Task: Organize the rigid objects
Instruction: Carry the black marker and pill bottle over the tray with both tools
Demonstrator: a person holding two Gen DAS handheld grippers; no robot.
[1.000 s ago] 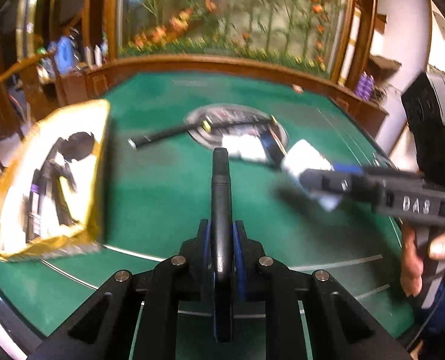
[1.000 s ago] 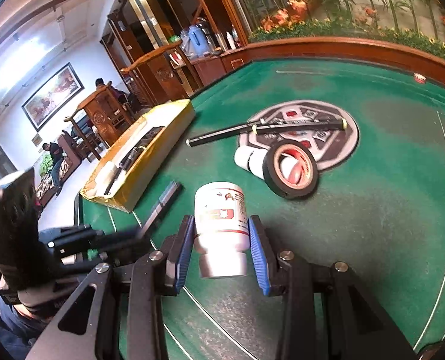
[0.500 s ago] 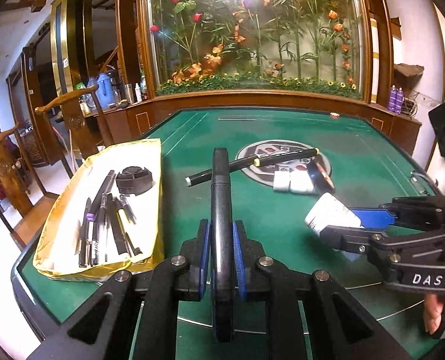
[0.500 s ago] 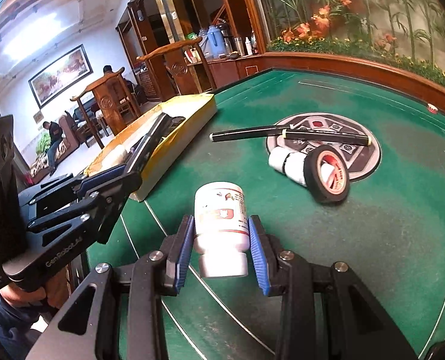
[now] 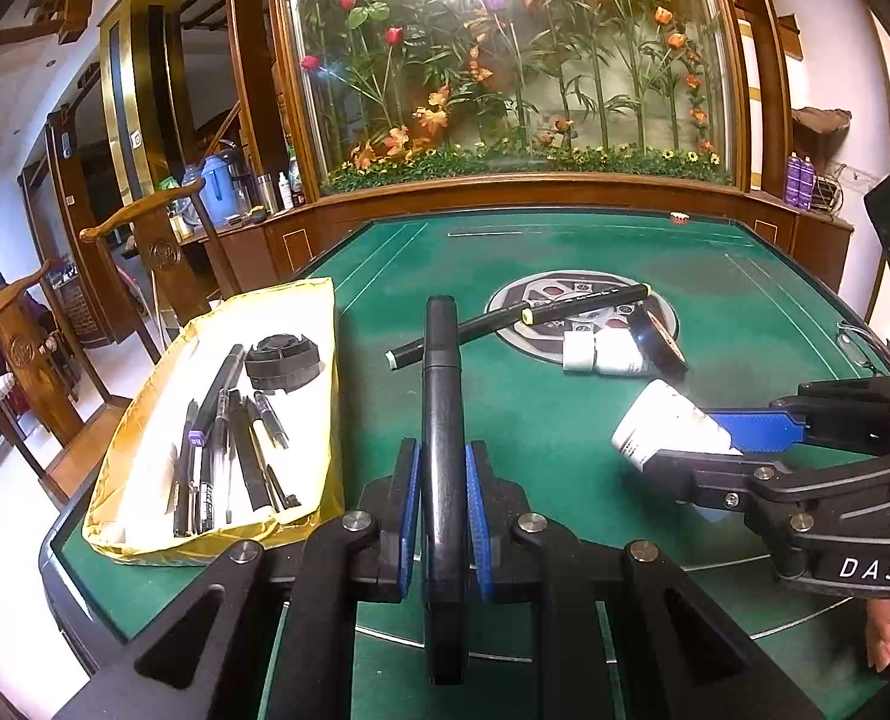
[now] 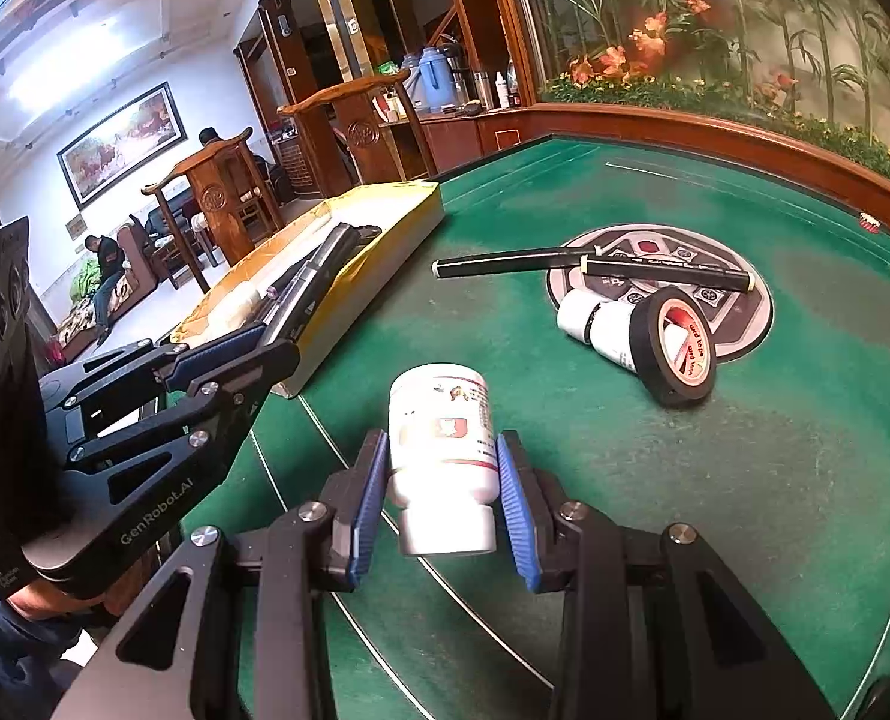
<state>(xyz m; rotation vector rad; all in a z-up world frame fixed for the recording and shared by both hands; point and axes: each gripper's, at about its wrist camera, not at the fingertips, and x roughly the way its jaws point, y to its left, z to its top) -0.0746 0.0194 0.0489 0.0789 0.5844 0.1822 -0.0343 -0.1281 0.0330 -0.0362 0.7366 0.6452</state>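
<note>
Green table [image 5: 565, 432]: yellow tray [image 5: 145, 420] at its left edge, pens inside. Your right claw [image 6: 439, 474] grips a white bottle [image 6: 442, 444], raised right of the tray. Your left claw [image 5: 443, 474] is clamped on a black marker [image 5: 442, 420], just beside the tray's near corner.

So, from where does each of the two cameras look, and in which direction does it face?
Left wrist: sits behind the left claw, shut on a black marker pen; faces across the green felt table; the right claw shows.
Right wrist: sits behind the right claw, shut on a white plastic bottle; faces the table; the left claw shows.
Shared: yellow tray, black tape roll.
</note>
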